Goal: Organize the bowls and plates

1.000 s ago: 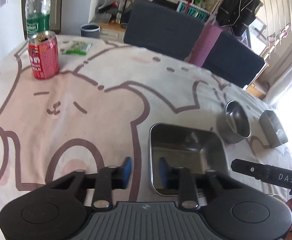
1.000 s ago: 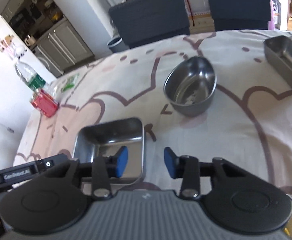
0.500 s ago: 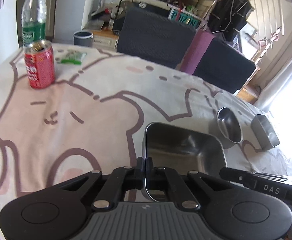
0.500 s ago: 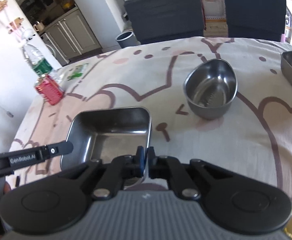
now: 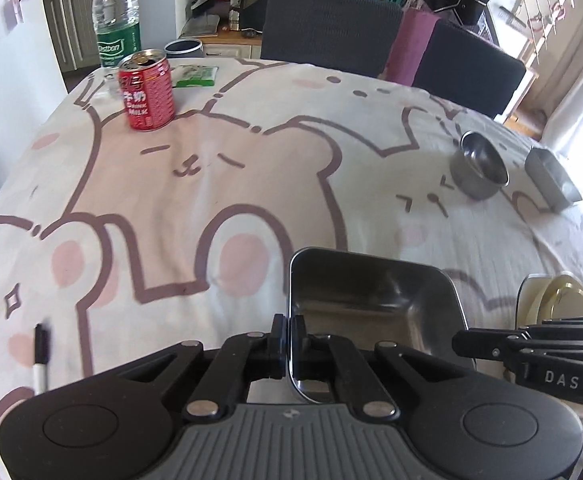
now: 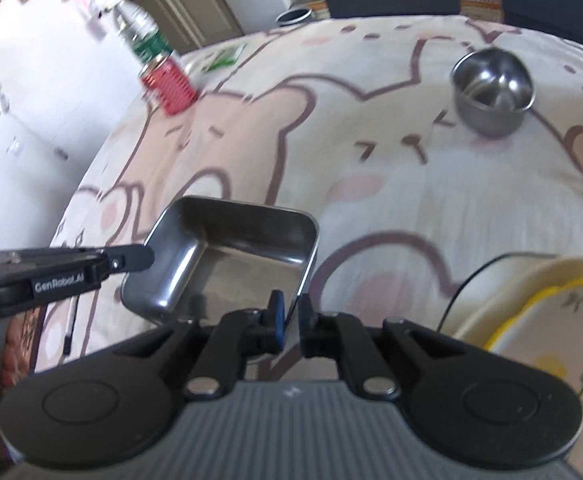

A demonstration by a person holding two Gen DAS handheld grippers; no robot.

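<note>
The square tray (image 5: 371, 304) is shiny, smooth metal, like the round bowl (image 5: 478, 168) far right. The cloth (image 5: 211, 184) on the tabletop is soft and matt. The red can (image 5: 146, 96) is glossy. The bottle (image 5: 116, 12) is clear plastic. Both grippers are matt black plastic.

"MILK" on the red can (image 5: 147, 94); "DAS" on the right gripper (image 5: 561, 380); "GenRobot.AI", perhaps, on the left gripper (image 6: 57, 286).

1. Silver, mirror-finish square tray (image 5: 375, 300) and round bowl (image 5: 478, 168).
2. Cream tablecloth (image 5: 251, 184), brown-outlined cartoon animals, pink cheeks.
3. Red can (image 5: 147, 92), white lettering.
4. Clear bottle (image 5: 116, 20), green label.
5. Pale yellow plates (image 6: 539, 320).
</note>
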